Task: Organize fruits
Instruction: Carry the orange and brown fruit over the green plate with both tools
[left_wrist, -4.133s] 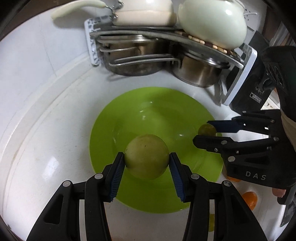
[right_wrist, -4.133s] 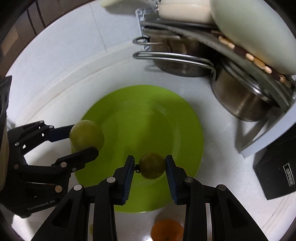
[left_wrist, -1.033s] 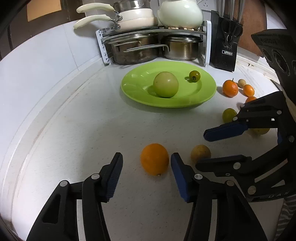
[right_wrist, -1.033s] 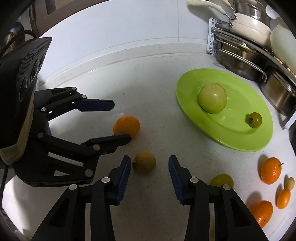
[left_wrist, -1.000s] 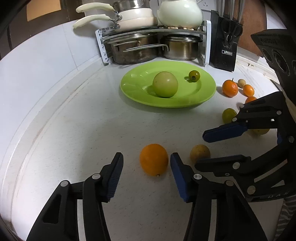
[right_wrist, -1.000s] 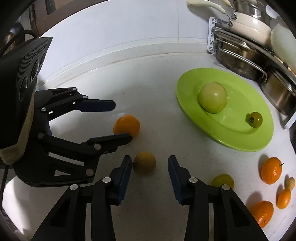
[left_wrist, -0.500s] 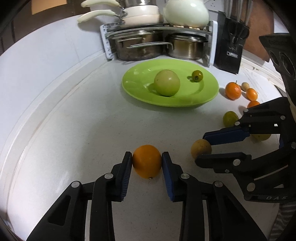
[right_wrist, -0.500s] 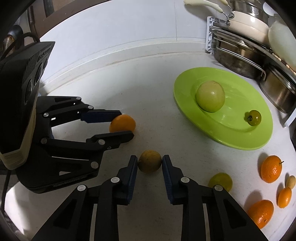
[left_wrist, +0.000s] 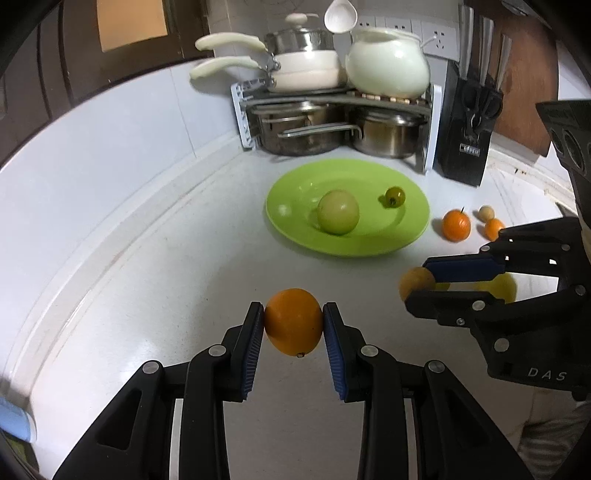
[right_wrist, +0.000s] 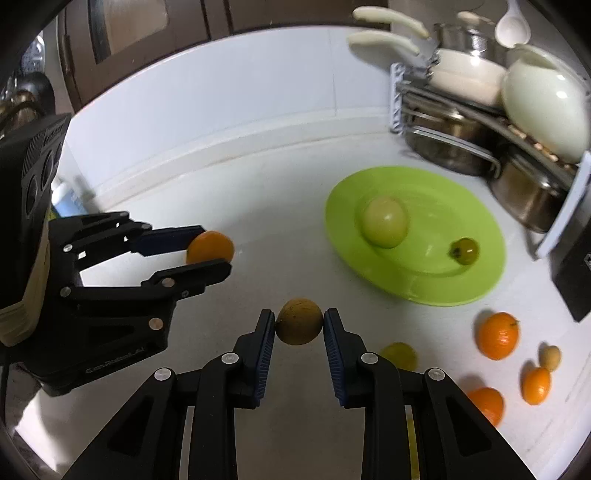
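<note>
- Left wrist view: left gripper (left_wrist: 294, 325) clamped on an orange (left_wrist: 293, 321), blue pads (left_wrist: 255, 345) pressed to both its sides; fruit looks lifted clear of the white counter (left_wrist: 147, 295).
- Right wrist view: right gripper (right_wrist: 299, 325) closed on a small brownish-yellow round fruit (right_wrist: 299, 321), pads touching left + right of it; seems off the counter too.
- Same view: left gripper w/ the orange sits off to the left, well apart from the plate.
- Green plate (left_wrist: 295, 236) farther back, near the pot rack (left_wrist: 332, 110). On it: large pale-green fruit (left_wrist: 338, 217) near centre, small dark-green fruit w/ stem (left_wrist: 395, 196) to its right, the two apart.
- Loose on counter right of plate: tangerine w/ stem (left_wrist: 456, 224), smaller orange fruit (left_wrist: 494, 229), small tan fruit (left_wrist: 486, 212) just behind it.
- Yellowish fruit (right_wrist: 399, 355) on counter just right of right gripper, partly hidden by a finger.
- Another orange fruit (right_wrist: 485, 402) near lower right, part hidden.
- Black knife block (left_wrist: 467, 147) right of rack; cream pans + white pot on rack top, steel pots below.
</note>
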